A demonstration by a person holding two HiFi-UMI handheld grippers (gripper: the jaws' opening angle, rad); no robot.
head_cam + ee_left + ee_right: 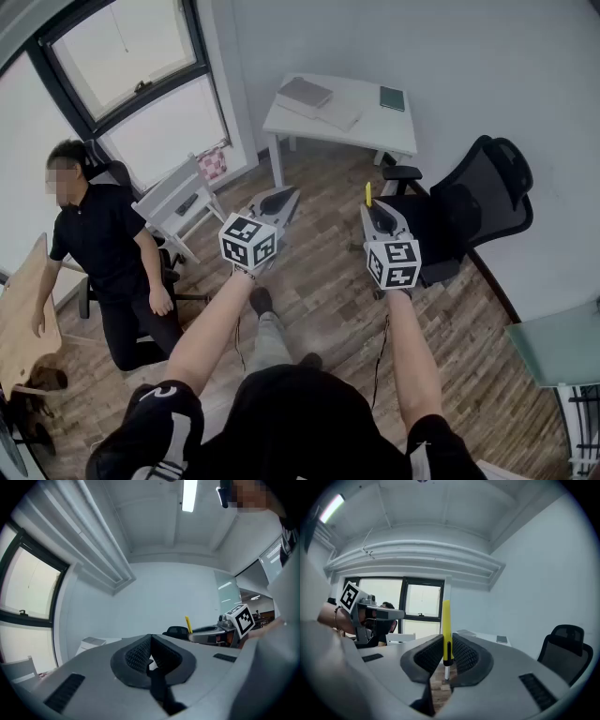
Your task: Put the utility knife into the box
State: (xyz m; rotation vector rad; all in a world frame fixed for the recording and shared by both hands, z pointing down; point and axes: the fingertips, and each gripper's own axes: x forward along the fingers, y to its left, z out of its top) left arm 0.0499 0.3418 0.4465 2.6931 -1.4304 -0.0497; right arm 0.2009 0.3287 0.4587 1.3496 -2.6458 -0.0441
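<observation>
The yellow utility knife stands upright between the pads of my right gripper, which is shut on it. In the head view the knife sticks up from the right gripper, held in the air over the wooden floor. My left gripper hangs beside it to the left, its jaws shut with nothing between them. From the left gripper view the knife shows off to the right. On the white table ahead lie a flat grey box-like thing and a dark green book.
A person in black sits at the left near a white chair. A black office chair stands close to the right gripper. A wooden desk is at far left, a glass tabletop at far right.
</observation>
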